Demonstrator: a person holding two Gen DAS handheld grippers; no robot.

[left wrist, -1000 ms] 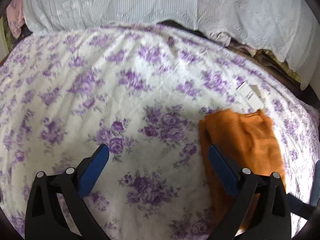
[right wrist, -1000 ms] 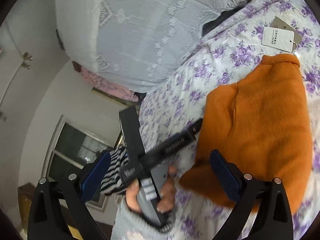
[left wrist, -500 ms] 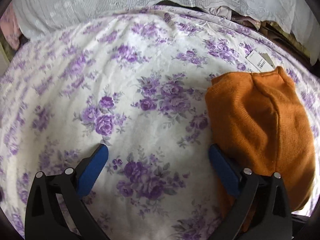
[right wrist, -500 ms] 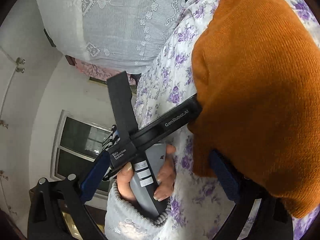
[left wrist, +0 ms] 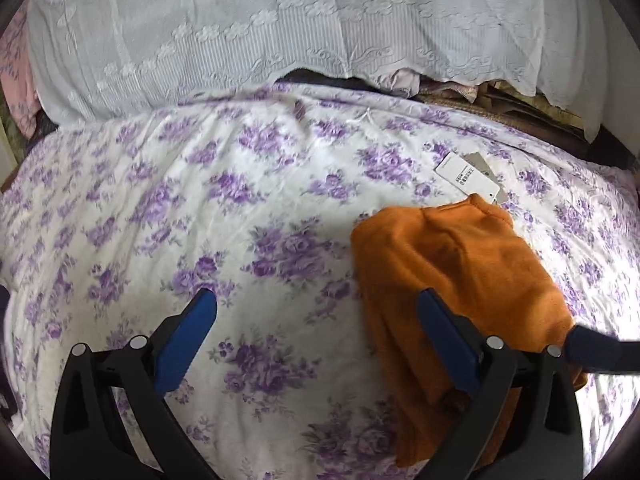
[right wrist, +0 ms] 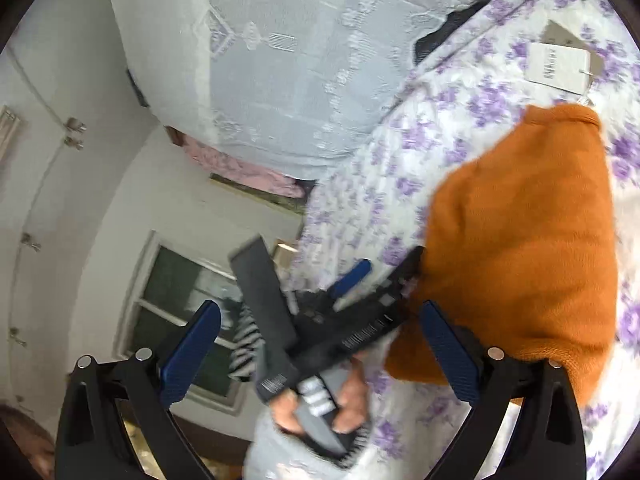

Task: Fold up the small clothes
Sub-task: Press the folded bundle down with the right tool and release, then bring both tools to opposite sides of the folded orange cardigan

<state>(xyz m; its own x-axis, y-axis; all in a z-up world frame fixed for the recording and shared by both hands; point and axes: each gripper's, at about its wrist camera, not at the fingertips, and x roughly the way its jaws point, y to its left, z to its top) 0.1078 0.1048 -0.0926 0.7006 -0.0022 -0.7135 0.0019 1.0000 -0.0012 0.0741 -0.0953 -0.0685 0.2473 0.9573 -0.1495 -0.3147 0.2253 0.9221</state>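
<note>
An orange knit garment lies folded on the purple-flowered bedsheet, with paper tags at its far end. My left gripper is open, and its right finger overlaps the garment's left edge. Nothing is pinched between the pads. In the right wrist view the orange garment fills the right side and its tags lie beyond it. My right gripper stands open over the garment's near edge. A hand holds the left gripper's handle there.
A white lace cloth covers a pile along the far side of the bed. A pink cloth, a white wall and a window lie past the bed's left edge. The sheet left of the garment is bare.
The left gripper has drawn back and tilted up, so the lace cloth shows again. The right gripper has pulled away from the garment, which looks smaller. Both stay open.
</note>
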